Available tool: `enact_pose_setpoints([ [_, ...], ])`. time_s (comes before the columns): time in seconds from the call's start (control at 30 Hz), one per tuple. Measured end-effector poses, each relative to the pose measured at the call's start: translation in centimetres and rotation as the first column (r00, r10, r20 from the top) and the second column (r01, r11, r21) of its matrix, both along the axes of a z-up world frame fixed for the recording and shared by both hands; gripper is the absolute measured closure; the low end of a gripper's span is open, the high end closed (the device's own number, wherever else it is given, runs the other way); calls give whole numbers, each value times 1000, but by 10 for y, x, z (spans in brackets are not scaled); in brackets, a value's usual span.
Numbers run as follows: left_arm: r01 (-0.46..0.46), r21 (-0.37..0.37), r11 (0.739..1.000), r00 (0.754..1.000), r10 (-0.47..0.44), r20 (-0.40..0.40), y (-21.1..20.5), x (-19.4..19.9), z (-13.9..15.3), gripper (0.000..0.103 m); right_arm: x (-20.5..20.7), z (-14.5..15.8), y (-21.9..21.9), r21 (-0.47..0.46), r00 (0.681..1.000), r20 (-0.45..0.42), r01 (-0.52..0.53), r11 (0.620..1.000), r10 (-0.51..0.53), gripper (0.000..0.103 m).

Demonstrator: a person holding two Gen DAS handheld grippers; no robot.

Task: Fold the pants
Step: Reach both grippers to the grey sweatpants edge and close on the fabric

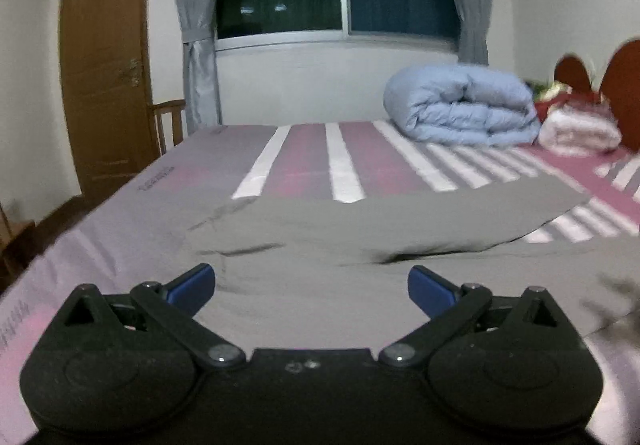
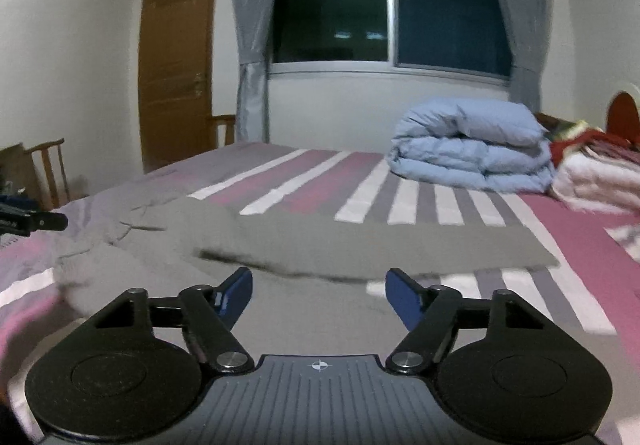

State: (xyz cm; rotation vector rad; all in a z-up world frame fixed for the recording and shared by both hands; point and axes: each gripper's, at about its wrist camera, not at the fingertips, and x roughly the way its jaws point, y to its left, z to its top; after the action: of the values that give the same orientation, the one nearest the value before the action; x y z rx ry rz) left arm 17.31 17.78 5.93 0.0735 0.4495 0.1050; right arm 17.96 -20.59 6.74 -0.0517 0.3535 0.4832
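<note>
Both grippers are seen spread wide with nothing held: left gripper (image 1: pixel 311 285), right gripper (image 2: pixel 319 295). The grey pants (image 1: pixel 360 229) are laid flat on the striped bedsheet (image 1: pixel 312 161), directly beneath and ahead of both grippers' fingertips.

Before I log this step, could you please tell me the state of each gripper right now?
Left gripper: open, holding nothing, above the grey pants.
Right gripper: open, holding nothing, also above the pants.
</note>
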Motion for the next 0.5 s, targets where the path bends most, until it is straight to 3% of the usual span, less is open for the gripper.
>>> enact_pose_setpoints([
  [0.1,-15,69,997,999,19,-44,29,31,-3,25,36,0,15,1,999,-1,-35,999,35,44],
  [0.27,-56,129,990,993,68,-93,68,75,-15,30,98,-7,52,-10,997,-16,-81,997,81,54],
  [0.4,-49,131,990,985,69,-155,99,116,-26,44,149,-16,88,-26,991,-51,-126,992,125,61],
  [0.5,-29,131,991,982,52,-183,122,150,-33,44,191,-23,116,-45,986,-73,-152,987,148,62],
])
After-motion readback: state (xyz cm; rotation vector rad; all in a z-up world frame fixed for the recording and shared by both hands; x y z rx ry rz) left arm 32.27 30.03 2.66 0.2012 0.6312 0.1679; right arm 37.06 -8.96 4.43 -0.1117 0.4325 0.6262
